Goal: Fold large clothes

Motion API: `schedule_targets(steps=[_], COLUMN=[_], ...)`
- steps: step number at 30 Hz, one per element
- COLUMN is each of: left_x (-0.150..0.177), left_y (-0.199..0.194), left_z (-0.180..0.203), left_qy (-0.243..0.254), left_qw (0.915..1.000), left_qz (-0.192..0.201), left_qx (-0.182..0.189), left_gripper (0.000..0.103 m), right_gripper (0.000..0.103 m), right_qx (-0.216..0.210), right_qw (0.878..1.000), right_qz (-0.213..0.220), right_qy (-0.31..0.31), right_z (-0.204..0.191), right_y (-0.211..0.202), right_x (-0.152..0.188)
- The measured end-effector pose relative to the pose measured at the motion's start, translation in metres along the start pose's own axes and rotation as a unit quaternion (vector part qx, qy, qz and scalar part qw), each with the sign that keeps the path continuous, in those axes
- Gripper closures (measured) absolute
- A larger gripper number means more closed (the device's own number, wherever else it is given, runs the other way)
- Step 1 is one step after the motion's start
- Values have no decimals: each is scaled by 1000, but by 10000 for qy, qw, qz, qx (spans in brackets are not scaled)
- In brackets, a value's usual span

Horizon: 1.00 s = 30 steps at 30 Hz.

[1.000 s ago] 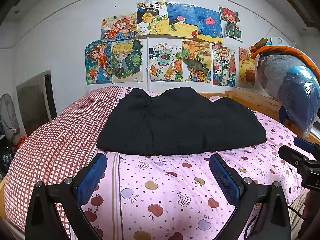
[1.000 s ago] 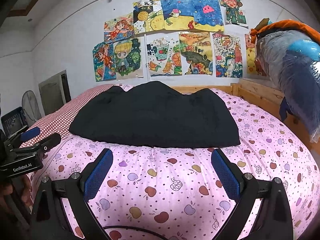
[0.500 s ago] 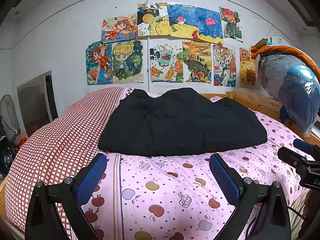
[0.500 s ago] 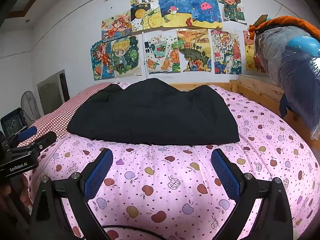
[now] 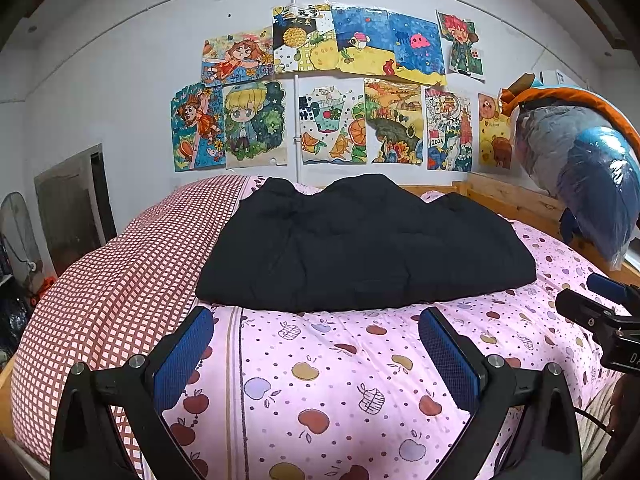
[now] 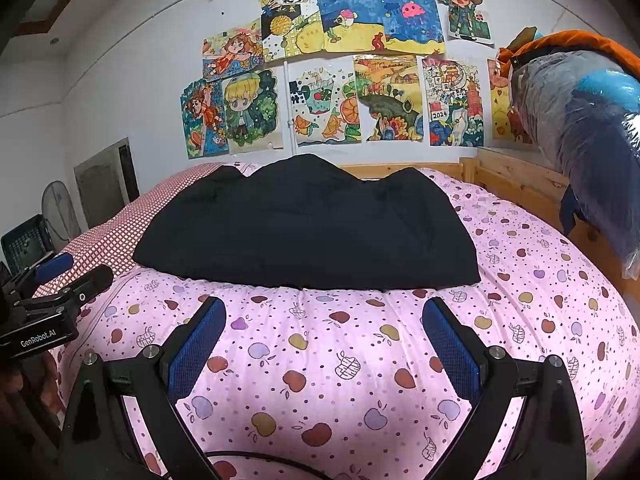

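A large black padded garment [image 5: 360, 244] lies folded in a wide flat rectangle on the pink apple-print bedcover [image 5: 328, 360]; it also shows in the right wrist view [image 6: 308, 224]. My left gripper [image 5: 316, 320] is open and empty, held over the cover just short of the garment's near edge. My right gripper [image 6: 324, 312] is open and empty, also just short of that near edge. Each gripper shows at the side of the other's view: the right one [image 5: 600, 316], the left one [image 6: 52, 296].
A red-checked pillow or quilt [image 5: 112, 280] lies left of the garment. A wooden bed rail [image 5: 516, 200] runs along the right. A bagged bundle of bedding [image 5: 580, 176] hangs over the rail at the right. Drawings cover the wall [image 5: 320, 92]. A fan [image 6: 60, 212] stands at the left.
Both grippers have drifted slightly, so the garment sits a little lower and closer in each view. Both stay open and the garment has not moved.
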<state>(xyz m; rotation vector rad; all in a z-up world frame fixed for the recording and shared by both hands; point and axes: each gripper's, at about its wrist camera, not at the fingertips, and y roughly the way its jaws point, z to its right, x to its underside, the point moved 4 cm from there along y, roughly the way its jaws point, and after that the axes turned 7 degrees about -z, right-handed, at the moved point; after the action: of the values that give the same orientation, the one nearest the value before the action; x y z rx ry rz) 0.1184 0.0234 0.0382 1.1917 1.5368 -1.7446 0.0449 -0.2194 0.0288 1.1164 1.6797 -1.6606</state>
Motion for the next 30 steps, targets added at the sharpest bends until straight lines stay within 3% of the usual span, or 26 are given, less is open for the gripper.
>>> schedule_targets(steps=[30], left_x=[0], left_y=[2], left_z=[-2], left_qy=[26], left_qw=[10000], left_qz=[4], left_qx=[5], left_gripper=[0], right_gripper=[6], right_qx=[-8], right_qw=[10000], right_qz=[-29], right_qy=[6], right_z=[2], right_y=[4], right_x=[1])
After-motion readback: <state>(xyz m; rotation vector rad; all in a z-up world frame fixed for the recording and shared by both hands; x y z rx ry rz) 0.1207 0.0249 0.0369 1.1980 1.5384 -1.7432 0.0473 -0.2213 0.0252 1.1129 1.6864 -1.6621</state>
